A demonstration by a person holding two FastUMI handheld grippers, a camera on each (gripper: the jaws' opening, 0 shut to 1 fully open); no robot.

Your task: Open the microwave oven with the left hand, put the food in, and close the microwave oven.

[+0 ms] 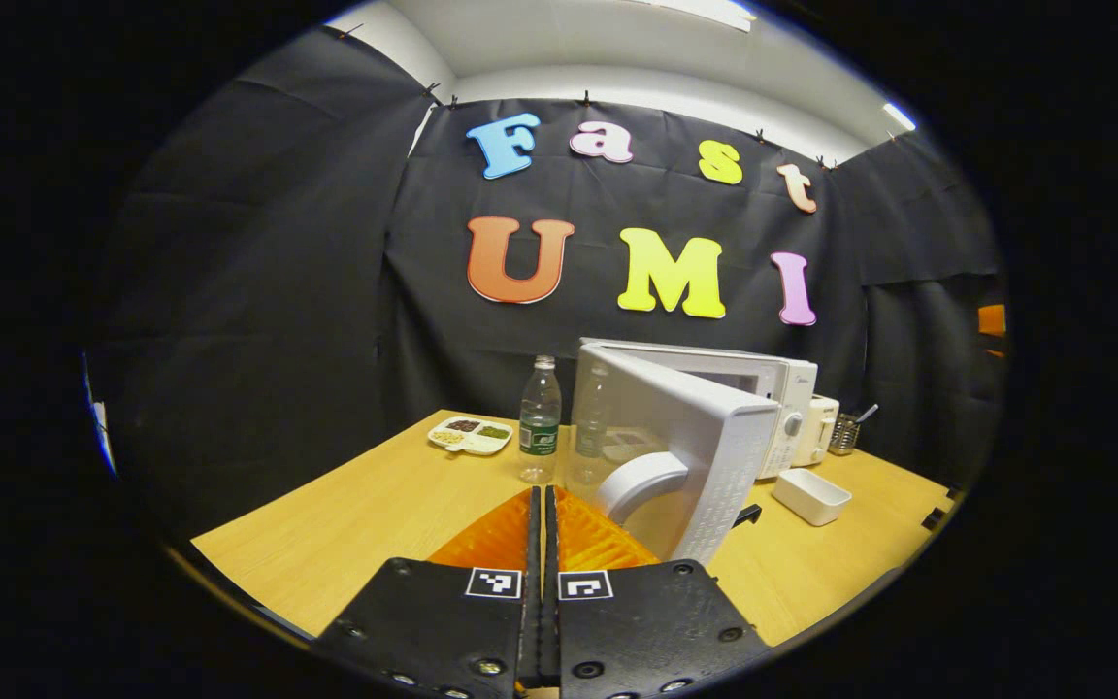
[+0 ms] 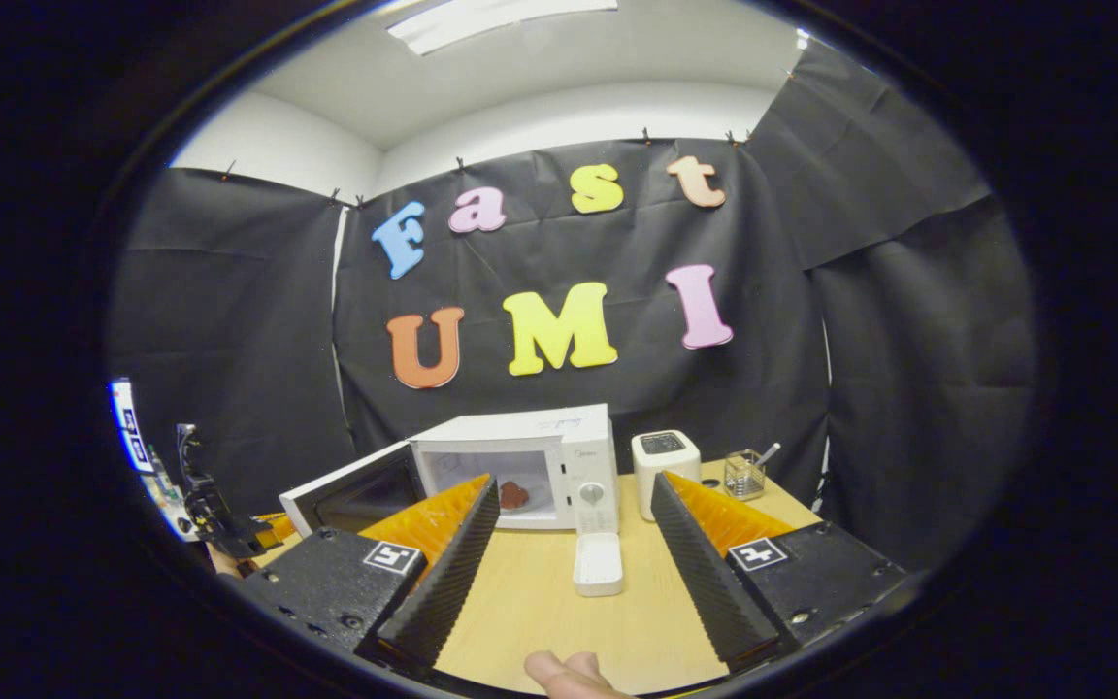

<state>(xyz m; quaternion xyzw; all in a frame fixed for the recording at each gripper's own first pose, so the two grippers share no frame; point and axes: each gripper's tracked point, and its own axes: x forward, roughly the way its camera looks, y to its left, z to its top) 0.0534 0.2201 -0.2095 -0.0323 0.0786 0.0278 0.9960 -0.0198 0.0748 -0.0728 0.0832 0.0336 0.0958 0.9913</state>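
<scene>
You had reached the closing step: the food [image 2: 513, 495], a dark reddish lump, sat inside the microwave [image 2: 520, 461] at centre frame, and its glossy white door [image 1: 675, 437] hung half open, right of centre. Your left gripper [image 1: 542, 529] was pinched shut on nothing, just short of the curved handle [image 1: 641, 481]; your right gripper [image 2: 569, 529] stood spread and empty. Next, I judged, the door needed pushing closed.

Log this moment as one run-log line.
door: open | food: inside microwave | left gripper: shut, empty | right gripper: open, empty
</scene>
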